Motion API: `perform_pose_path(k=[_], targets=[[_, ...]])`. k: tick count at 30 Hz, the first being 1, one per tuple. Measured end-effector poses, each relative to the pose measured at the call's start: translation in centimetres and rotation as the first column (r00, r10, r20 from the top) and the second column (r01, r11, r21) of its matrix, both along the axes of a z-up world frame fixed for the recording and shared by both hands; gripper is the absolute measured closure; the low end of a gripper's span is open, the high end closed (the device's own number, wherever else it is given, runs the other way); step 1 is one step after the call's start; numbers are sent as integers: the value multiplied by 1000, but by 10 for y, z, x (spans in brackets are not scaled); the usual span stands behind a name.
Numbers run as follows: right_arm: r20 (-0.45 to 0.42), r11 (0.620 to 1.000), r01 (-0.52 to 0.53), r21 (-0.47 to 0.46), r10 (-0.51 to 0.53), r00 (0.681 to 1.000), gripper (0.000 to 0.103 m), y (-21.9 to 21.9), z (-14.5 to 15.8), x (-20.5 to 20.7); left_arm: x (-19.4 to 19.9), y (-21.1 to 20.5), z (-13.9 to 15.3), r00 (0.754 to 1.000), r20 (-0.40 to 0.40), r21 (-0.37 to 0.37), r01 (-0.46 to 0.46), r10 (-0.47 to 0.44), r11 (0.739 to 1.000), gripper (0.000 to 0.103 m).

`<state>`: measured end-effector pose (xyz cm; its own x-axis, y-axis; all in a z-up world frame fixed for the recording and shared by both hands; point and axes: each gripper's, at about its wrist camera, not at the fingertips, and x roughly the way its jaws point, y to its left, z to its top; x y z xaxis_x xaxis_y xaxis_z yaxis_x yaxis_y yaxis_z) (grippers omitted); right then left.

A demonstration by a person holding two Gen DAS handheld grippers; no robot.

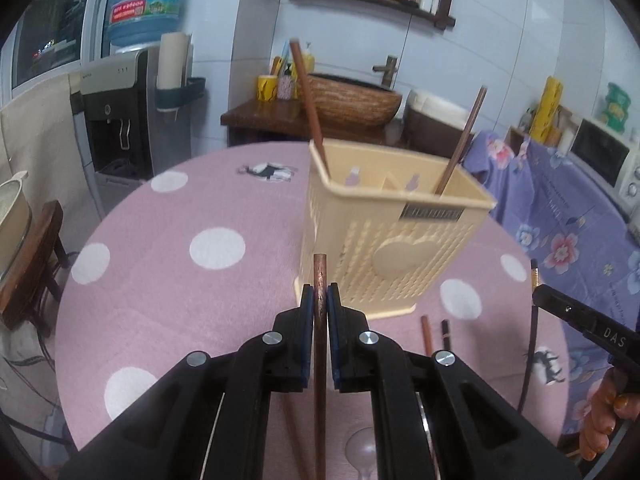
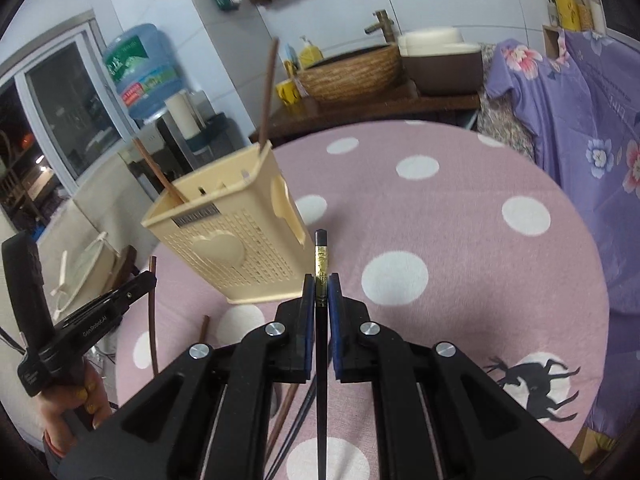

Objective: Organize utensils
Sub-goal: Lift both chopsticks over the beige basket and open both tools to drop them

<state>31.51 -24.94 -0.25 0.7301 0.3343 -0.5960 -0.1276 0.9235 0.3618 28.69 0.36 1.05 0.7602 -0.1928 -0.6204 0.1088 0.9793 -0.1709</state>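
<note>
Table (image 1: 160, 280), round, is covered by pink dotted cloth. Cream basket (image 1: 384, 248) is stood on it, two brown chopsticks (image 1: 310, 108) leaned inside. Left gripper (image 1: 320, 300) is clamped on a brown chopstick (image 1: 320, 344); right gripper (image 2: 321, 290) is clamped on a black gold-banded chopstick (image 2: 321, 344). Loose chopsticks (image 1: 427, 336) are seen on the cloth near the basket.
</note>
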Motion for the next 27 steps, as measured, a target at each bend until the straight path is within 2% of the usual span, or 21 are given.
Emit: perform_pose_path(k=[9, 27], targets=[[77, 1000, -29, 9, 28, 997, 96, -11, 51, -12, -15, 12, 48, 995, 91, -61, 35, -29, 998, 95], [134, 996, -90, -26, 92, 987, 96, -1, 94, -16, -24, 18, 82, 988, 140, -77, 79, -68, 994, 95]])
